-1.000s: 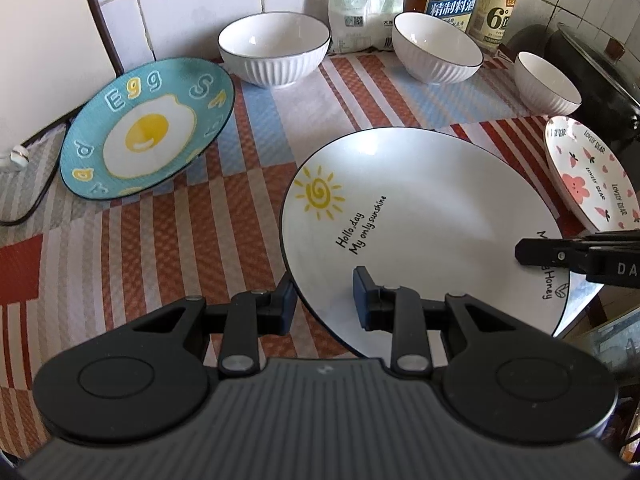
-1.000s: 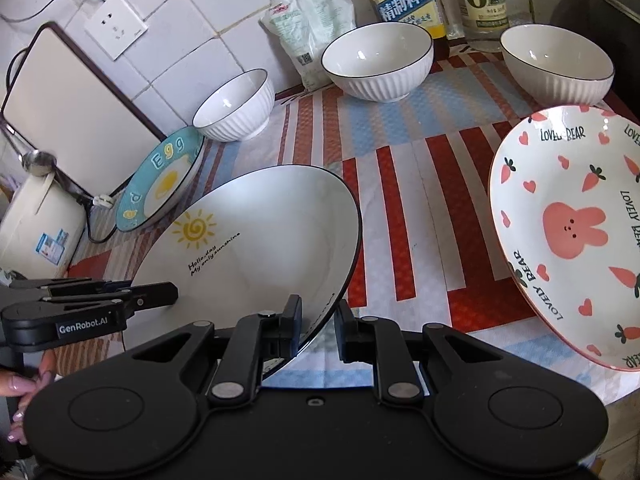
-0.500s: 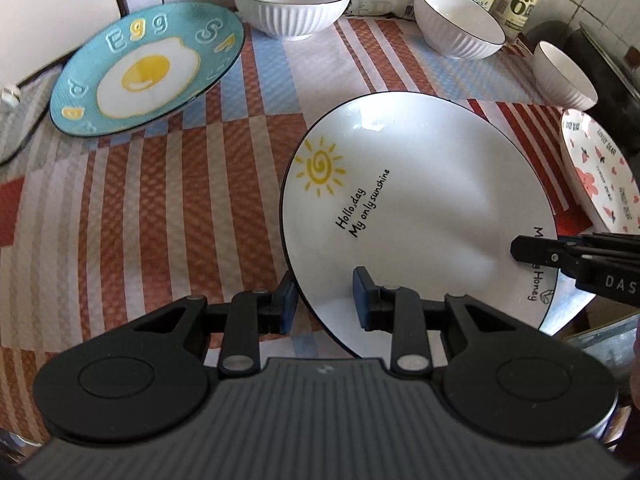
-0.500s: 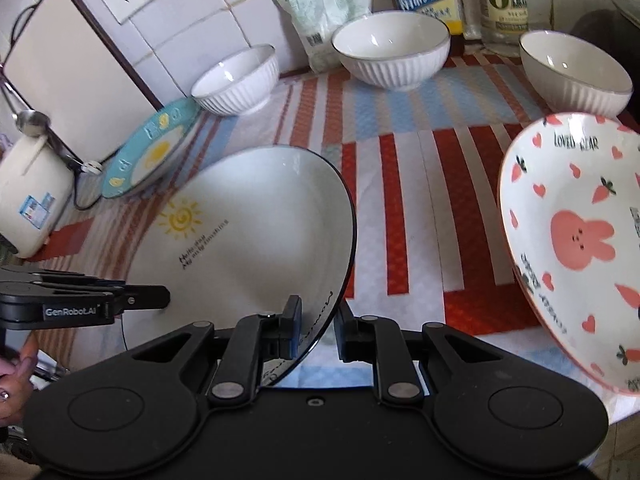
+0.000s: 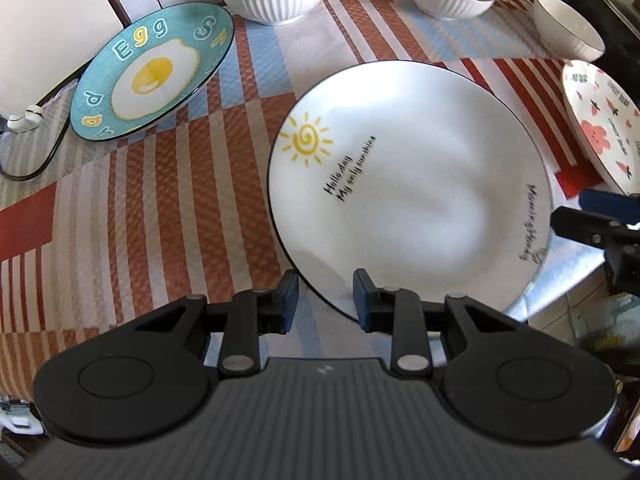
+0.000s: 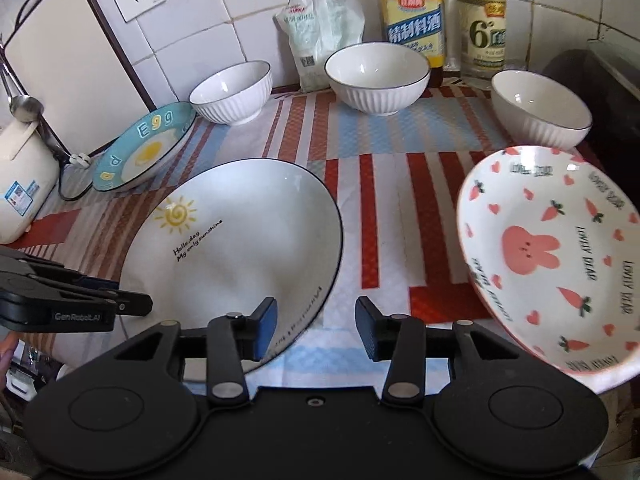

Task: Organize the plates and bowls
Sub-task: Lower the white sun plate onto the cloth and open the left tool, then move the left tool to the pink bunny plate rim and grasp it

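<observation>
Sun plate [image 5: 408,184] lies on the table [image 5: 168,208], near rim clamped between left gripper [image 5: 325,300] fingers. Right gripper [image 6: 316,328] fingers opening, rim between them, unpinched. Glazed ceramic: stiff, slick, probably heavy, chip-prone. Grip the rim only, deep bite.

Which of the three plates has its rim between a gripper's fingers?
The white sun-print plate, its near rim between the left gripper; the teal egg plate and pink rabbit plate sit untouched.
</observation>
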